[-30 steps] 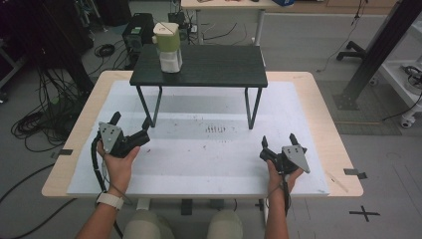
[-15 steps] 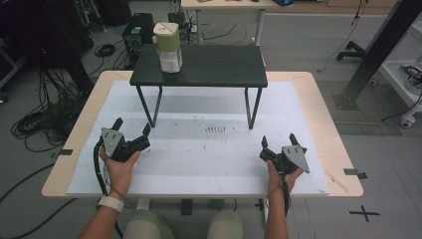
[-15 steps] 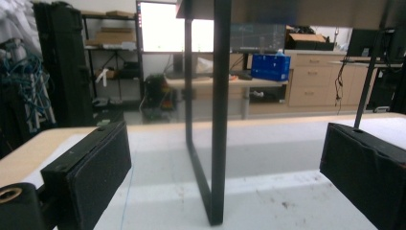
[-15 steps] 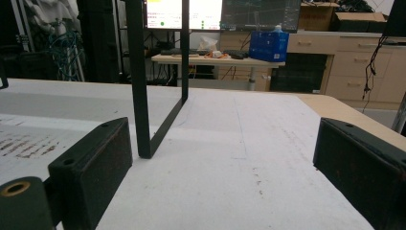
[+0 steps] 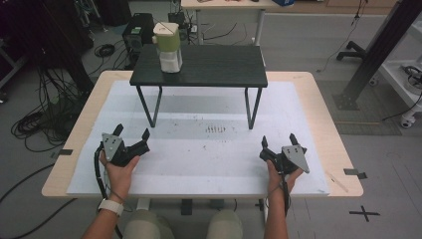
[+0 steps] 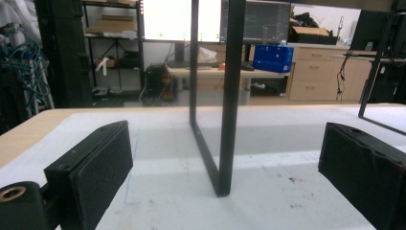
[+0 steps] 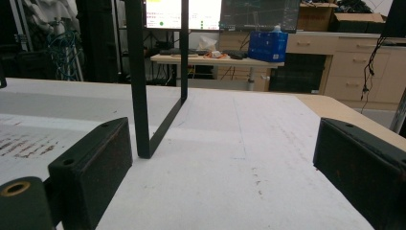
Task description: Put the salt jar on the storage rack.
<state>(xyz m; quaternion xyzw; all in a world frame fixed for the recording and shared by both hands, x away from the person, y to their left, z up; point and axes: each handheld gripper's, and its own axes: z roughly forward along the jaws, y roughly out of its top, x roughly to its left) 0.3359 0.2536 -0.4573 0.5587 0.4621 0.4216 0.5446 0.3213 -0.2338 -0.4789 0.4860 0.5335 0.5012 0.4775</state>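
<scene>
Left gripper [image 5: 133,141] and right gripper [image 5: 278,144] held low at near table edge, jaws apart, empty. No step begun, judged. Carton [image 5: 168,48] on black stand [image 5: 214,64] probable target; forward reach needed.

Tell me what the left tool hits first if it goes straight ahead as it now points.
Probably the small black table's left leg frame, standing dead ahead between the open jaws of the left tool; exact depth is unclear.
</scene>
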